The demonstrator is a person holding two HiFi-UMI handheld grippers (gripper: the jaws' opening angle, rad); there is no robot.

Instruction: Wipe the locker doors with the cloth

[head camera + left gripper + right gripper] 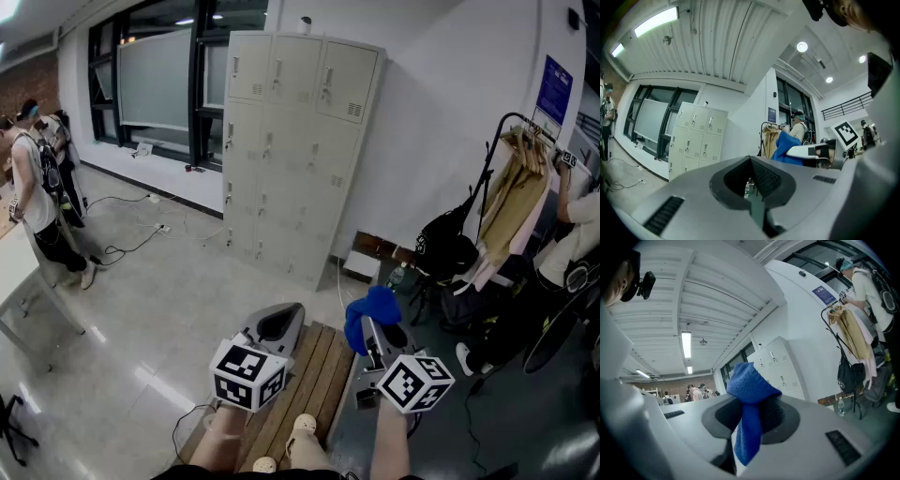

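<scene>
Blue cloth (pixel 749 390) clamped in right tongs (pixel 373 328), bunched up above the tips; left tongs (pixel 752 164) closed on nothing. Both held up, well apart from the lockers (pixel 295 150), doors shut.

A workplace hall, perhaps a lab: grey lockers (pixel 295 150) at twelve o'clock, a loaded coat rack (pixel 521 183) at two, tall windows (pixel 155 80) at eleven, cables (pixel 141 241) trailing over the polished floor (pixel 169 309) at ten.

Both forearms (pixel 392 445) reach forward, side by side. The left gripper (pixel 278 325) has its jaws pressed together, empty; the right gripper (pixel 377 330) pinches the blue cloth (pixel 367 309).
</scene>
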